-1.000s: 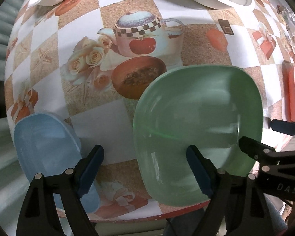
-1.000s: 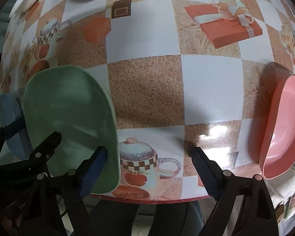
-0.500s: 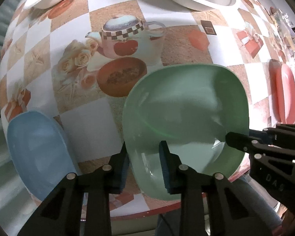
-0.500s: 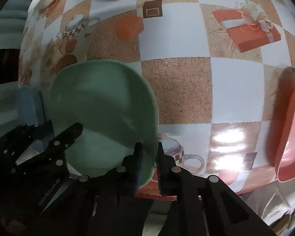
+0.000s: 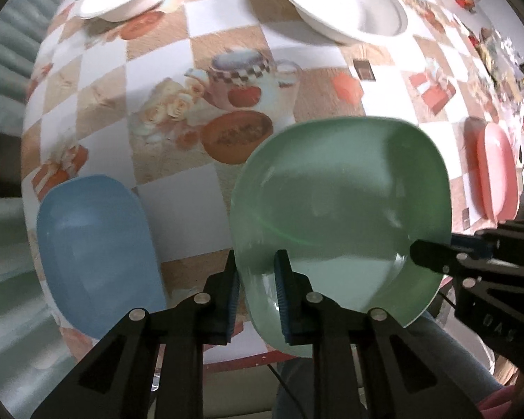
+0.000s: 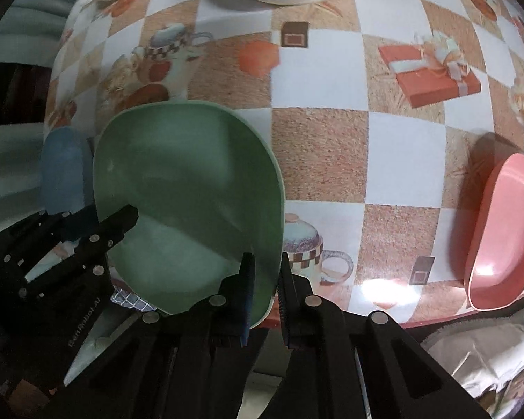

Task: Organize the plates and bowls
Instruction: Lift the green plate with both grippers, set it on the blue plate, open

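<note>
Sitting near the table's front edge, the blue plate (image 5: 94,244) waits at the left. Next, the left gripper (image 5: 256,288) pinches the green plate (image 5: 342,209) by its rim, and the right gripper (image 6: 265,289) pinches the opposite rim, probably to carry it level. The pink plate (image 6: 499,230) lies far right.

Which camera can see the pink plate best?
The right wrist view: the pink plate shows large, with its hollow inside and rim clear. In the left wrist view the pink plate is a thin, squashed sliver at the picture's edge.
</note>
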Demonstrator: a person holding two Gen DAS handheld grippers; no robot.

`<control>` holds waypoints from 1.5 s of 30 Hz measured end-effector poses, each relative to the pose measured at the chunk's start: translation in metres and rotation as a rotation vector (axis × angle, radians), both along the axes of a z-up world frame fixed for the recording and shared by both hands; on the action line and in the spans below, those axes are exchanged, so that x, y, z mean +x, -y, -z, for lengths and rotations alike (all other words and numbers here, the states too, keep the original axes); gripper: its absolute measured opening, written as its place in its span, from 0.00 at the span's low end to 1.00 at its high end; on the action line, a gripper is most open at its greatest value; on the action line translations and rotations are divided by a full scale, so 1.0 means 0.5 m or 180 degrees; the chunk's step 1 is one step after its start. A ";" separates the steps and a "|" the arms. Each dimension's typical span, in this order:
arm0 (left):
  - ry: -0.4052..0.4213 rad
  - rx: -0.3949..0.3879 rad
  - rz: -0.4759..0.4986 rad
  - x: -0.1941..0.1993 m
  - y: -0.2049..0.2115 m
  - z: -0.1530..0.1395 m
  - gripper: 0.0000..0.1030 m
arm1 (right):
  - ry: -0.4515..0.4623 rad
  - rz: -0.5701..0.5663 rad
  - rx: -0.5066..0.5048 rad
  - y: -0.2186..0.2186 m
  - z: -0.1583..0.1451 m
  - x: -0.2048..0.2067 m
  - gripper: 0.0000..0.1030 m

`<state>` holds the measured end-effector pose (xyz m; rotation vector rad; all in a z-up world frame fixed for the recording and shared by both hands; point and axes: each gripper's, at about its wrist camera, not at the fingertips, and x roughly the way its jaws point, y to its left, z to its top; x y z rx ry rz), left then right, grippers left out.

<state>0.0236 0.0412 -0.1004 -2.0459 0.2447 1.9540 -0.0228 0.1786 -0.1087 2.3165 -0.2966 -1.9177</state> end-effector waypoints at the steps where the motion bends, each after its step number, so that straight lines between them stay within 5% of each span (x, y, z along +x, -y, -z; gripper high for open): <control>1: -0.0023 0.0000 -0.0027 0.002 0.011 -0.010 0.20 | -0.0013 -0.0036 0.0009 0.003 -0.005 -0.003 0.15; 10: -0.0191 -0.0009 -0.0336 0.022 0.059 -0.083 0.20 | -0.0189 -0.0310 0.0058 0.088 -0.081 -0.032 0.15; 18: -0.0269 -0.0099 -0.0628 0.038 0.142 -0.122 0.20 | -0.0208 -0.0598 0.0017 0.175 -0.077 -0.032 0.15; 30: -0.0377 -0.0382 -0.0964 0.014 0.300 -0.085 0.20 | -0.0243 -0.1066 -0.0112 0.347 -0.074 -0.036 0.15; 45: -0.0328 -0.0569 -0.0868 -0.026 0.352 -0.028 0.21 | -0.0041 -0.1063 -0.0093 0.431 -0.032 -0.033 0.15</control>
